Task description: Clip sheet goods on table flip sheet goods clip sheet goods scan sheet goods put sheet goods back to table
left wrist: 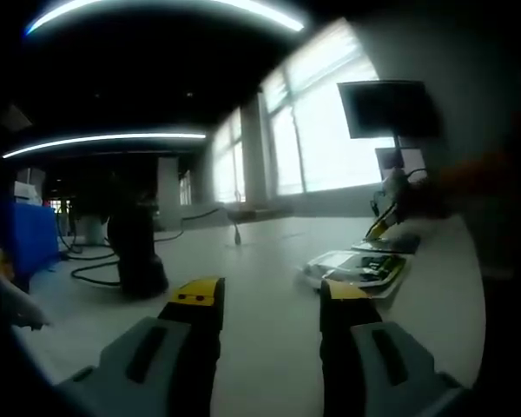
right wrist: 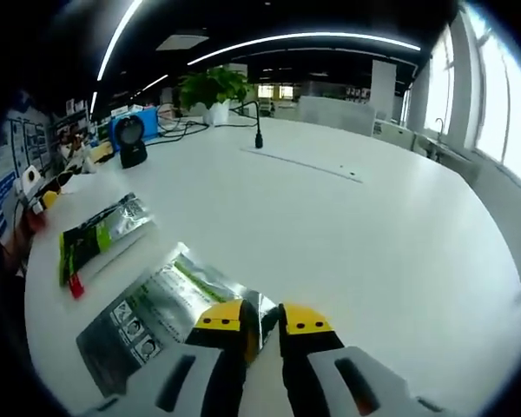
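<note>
Yellow-tipped jaws of the right gripper [right wrist: 262, 323] are seen drawn nearly together over the near edge of a silvery foil pouch [right wrist: 161, 314], which lies flat on the white worktop [right wrist: 365, 243]; the edge appears to be pinched, though true contact cannot be told for certain. Just beyond it a second, green-fronted pouch [right wrist: 102, 233] is laid flat, and farther off a dark scanner [right wrist: 132, 139] on its stand is placed near a potted plant [right wrist: 210, 89]. In the left gripper view the left gripper [left wrist: 268, 297] is held with jaws spread wide and nothing between them, above the worktop [left wrist: 260, 261], with the pouches [left wrist: 358, 269] visible to its right and the scanner [left wrist: 136, 252] at left. The task is judged to be at its first clip: flipping, re-clipping, scanning and returning are all left.
</note>
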Tool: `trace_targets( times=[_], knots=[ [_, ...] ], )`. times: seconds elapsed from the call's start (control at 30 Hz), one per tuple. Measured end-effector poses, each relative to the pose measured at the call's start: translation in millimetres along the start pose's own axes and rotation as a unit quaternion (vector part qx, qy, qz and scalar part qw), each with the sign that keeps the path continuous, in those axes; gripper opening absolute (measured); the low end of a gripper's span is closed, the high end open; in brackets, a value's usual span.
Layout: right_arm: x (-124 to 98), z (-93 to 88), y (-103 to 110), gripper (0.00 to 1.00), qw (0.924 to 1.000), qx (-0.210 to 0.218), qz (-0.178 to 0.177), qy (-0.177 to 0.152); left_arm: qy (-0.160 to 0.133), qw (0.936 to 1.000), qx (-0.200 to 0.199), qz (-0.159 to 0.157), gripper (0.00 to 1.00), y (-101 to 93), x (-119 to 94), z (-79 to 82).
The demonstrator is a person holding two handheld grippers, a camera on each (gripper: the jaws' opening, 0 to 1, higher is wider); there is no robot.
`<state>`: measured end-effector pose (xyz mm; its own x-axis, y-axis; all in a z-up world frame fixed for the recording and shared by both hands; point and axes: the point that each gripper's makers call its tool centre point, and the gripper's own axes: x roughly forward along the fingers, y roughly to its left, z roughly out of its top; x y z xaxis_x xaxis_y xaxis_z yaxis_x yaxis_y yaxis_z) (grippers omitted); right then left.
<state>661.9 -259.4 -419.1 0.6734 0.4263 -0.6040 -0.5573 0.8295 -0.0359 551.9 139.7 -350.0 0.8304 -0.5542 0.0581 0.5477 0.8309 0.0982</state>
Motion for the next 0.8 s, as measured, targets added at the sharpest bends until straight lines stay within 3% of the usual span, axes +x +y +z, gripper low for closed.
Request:
trace_targets(
  times=[0.37, 0.67, 0.8],
  knots=[
    [0.4, 0.9, -0.9, 0.0, 0.9999, -0.007, -0.009, 0.011, 0.0, 1.0, 0.001, 0.0, 0.36, 0.4, 0.2, -0.3],
    [-0.4, 2.4, -3.2, 0.0, 0.9996, 0.003, -0.026, -0.011, 0.0, 1.0, 0.0, -0.001, 0.36, 0.2, 0.0, -0.2],
    [-4.3, 6.5, -1.4, 0.0, 0.9991, 0.031, -0.021, -0.02, -0.001, 1.0, 0.0, 0.0, 0.36, 0.5, -0.4, 0.1]
  ],
)
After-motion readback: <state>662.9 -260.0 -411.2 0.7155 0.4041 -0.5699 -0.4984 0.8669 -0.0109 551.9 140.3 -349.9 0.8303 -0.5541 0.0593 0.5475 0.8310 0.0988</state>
